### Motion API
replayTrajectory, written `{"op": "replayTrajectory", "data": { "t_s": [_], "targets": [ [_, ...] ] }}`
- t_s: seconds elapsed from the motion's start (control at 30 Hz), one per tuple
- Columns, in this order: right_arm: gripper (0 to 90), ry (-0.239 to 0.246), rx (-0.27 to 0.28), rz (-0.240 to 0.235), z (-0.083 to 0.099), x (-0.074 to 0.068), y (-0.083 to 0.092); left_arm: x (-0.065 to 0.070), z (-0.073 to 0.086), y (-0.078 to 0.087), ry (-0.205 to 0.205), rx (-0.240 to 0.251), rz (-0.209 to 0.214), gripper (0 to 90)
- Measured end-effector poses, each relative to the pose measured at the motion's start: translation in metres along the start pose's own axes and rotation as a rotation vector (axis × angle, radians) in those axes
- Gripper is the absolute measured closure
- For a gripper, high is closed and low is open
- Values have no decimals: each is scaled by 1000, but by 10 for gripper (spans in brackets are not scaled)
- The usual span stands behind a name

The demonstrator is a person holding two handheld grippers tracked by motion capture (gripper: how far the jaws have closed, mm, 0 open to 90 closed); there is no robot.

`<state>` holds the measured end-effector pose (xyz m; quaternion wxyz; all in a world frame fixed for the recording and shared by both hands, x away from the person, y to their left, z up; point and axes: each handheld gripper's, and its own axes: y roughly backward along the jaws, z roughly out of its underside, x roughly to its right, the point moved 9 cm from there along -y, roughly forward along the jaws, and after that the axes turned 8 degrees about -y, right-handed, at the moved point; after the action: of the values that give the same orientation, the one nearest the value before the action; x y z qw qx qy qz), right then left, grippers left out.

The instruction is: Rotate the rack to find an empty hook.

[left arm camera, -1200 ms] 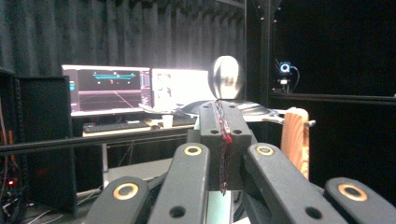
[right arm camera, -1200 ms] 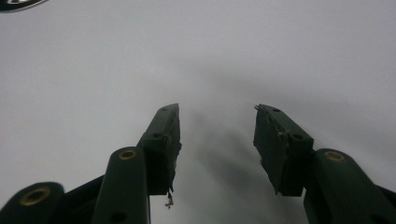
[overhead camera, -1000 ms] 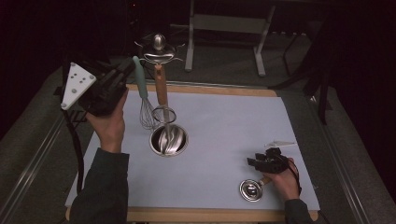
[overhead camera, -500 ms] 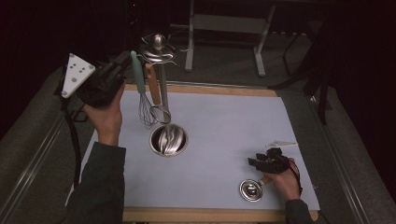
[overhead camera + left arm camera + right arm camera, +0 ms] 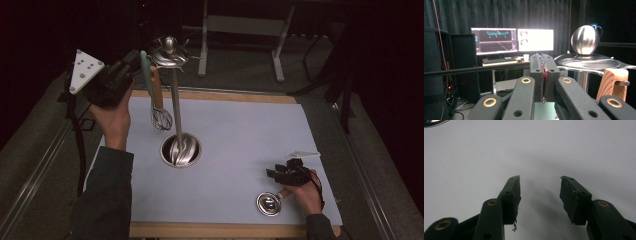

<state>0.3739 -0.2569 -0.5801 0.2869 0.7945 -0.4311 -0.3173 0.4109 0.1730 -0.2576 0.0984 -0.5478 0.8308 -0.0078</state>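
My work surface is a pale grey mat (image 5: 260, 130) laid on a wooden table (image 5: 210, 231), with grey carpet (image 5: 40, 160) on both sides and a light metal frame (image 5: 240, 25) standing on the floor beyond the far edge. Ahead of me in the left gripper view, a desk carries two lit monitors (image 5: 495, 40), a keyboard (image 5: 499, 60) and a white cup (image 5: 526, 57). A dark pleated curtain (image 5: 511, 12) hangs behind the desk, and a black cabinet (image 5: 461, 67) stands to its left.
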Motion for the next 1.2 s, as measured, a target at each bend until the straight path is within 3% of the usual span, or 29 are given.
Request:
{"op": "replayTrajectory", "data": {
  "t_s": [0.53,0.8,1.2],
  "targets": [
    [505,-7,4,1,0,2,2,-3,1,0,4,-11,0,879],
    [502,-7,4,2,0,3,1,-4,5,5,-19,-26,1,876],
    [497,-22,10,5,-1,6,4,-12,23,10,4,-52,-4,876]
  ]
}}
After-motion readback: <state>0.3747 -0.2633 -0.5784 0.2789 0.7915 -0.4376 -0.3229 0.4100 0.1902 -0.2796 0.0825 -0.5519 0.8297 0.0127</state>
